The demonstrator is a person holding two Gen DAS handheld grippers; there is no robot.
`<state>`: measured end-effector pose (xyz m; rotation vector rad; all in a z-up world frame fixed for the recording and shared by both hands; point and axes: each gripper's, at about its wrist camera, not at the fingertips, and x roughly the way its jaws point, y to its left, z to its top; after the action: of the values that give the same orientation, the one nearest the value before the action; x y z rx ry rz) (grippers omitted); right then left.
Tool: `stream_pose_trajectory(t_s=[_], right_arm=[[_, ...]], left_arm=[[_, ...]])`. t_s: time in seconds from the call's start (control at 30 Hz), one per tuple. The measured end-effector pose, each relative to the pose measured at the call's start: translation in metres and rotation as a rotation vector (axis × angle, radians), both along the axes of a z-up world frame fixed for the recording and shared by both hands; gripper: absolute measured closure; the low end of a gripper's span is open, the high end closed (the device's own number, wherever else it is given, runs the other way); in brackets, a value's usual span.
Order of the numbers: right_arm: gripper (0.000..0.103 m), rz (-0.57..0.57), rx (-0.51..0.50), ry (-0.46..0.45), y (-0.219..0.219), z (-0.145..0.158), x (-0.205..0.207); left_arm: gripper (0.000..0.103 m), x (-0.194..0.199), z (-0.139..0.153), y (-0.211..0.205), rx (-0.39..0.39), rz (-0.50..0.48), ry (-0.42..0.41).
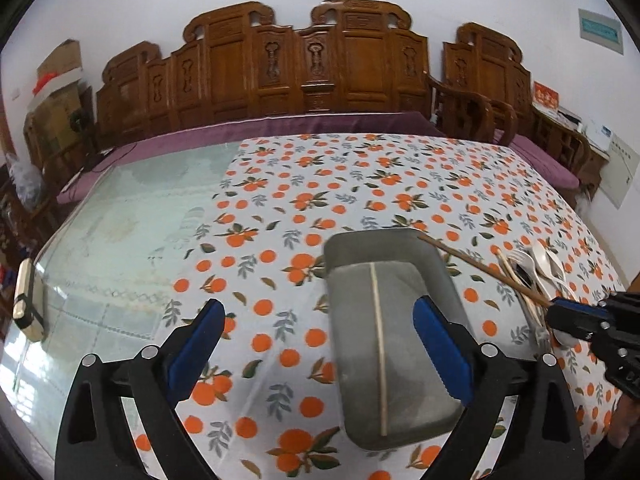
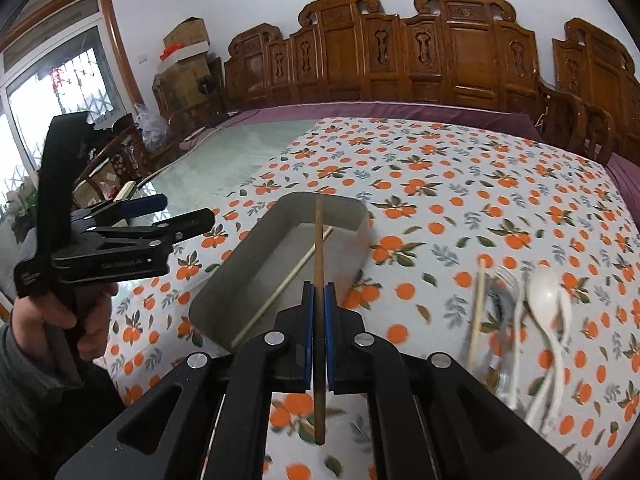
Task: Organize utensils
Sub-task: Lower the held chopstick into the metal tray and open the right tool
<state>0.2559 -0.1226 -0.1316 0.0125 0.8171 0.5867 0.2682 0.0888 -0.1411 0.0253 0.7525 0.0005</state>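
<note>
A grey metal tray sits on the orange-patterned tablecloth, and one pale chopstick lies along its floor. My left gripper is open above the tray's near left side, with nothing between its blue pads. My right gripper is shut on a brown chopstick, whose tip reaches over the tray's rim. To the right of the tray lies a pile of utensils: a white spoon, a fork and another pale chopstick.
The cloth covers the right part of a glass tabletop. A phone-like object lies near the table's left edge. A carved wooden bench with a purple cushion runs behind the table. A hand holds the left gripper.
</note>
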Motion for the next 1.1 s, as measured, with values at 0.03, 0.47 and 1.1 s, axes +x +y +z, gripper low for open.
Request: stream_pose_trajectory(t_s=[0.03,0.47,1.1], right_arm=[[0.097,-0.001,-0.006,0.006,0.007,-0.002,0.004],[0.096,-0.017,-0.022,0.114,0.073,-0.037,0.048],[0.087,0.063,0.046,0.089,0.05,-0.024,0.033]], left_arm=[[0.012,0.0,0.0,0.004,-0.005,0.005,0.001],[0.012,0.002,0.001,0.042,-0.045,0.064,0.001],[0.012,-0.001,0.003,0.033,-0.039,0.051,-0.011]])
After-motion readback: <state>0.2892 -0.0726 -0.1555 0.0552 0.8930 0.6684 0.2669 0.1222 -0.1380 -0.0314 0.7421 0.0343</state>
